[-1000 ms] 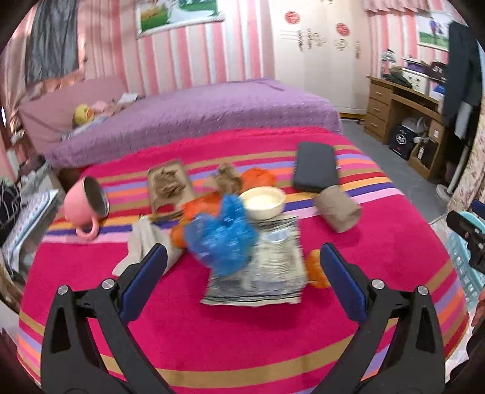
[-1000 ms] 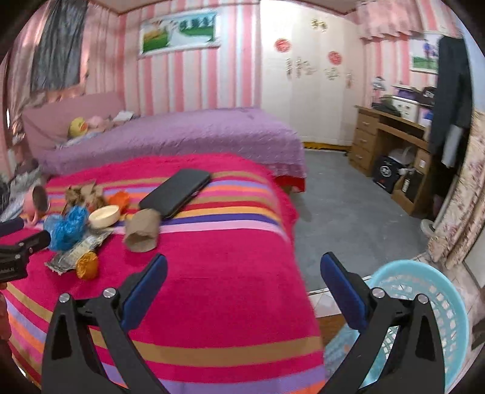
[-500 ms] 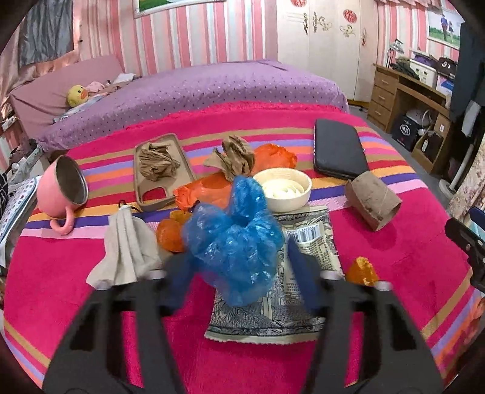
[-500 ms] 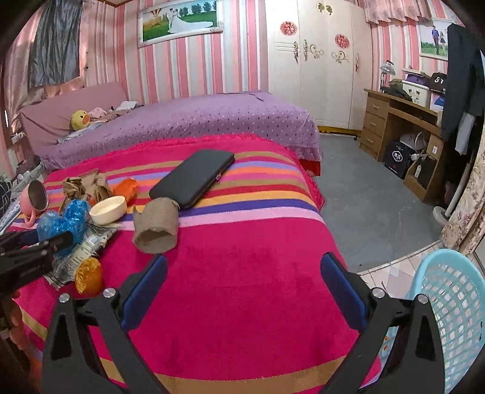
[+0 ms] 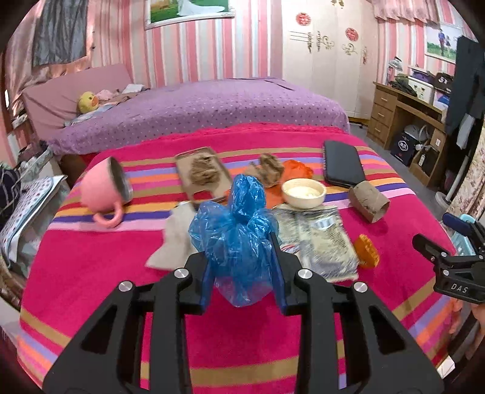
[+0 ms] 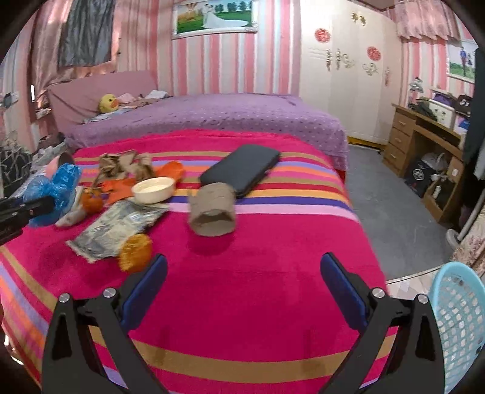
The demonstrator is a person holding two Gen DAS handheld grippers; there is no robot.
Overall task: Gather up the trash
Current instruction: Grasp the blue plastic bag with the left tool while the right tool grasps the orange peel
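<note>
Centrally in the left wrist view, the left hand-held gripper (image 5: 242,272) clamps the crumpled blue plastic bag (image 5: 236,239) above the striped pink bedspread (image 5: 91,266). The right hand-held gripper (image 6: 242,291) gapes over bare bedspread; a light-blue mesh basket (image 6: 457,318) sits lower right, a brown cardboard roll (image 6: 212,212) ahead.

A home bedroom. A bed (image 6: 212,121) with a purple spread stands at the far side, a yellow duck toy (image 6: 108,103) lying near its padded pink headboard (image 6: 100,91). The walls carry pink and white stripes, with a framed wedding picture (image 6: 213,13) above the bed. A white wardrobe (image 6: 342,75) with red paper cutouts fills the far right corner, and a wooden desk (image 6: 424,142) with drawers stands at the right, cluttered on top. A striped pink blanket (image 6: 242,288) covers the near surface, and a blue laundry basket (image 6: 457,315) sits on the floor.
</note>
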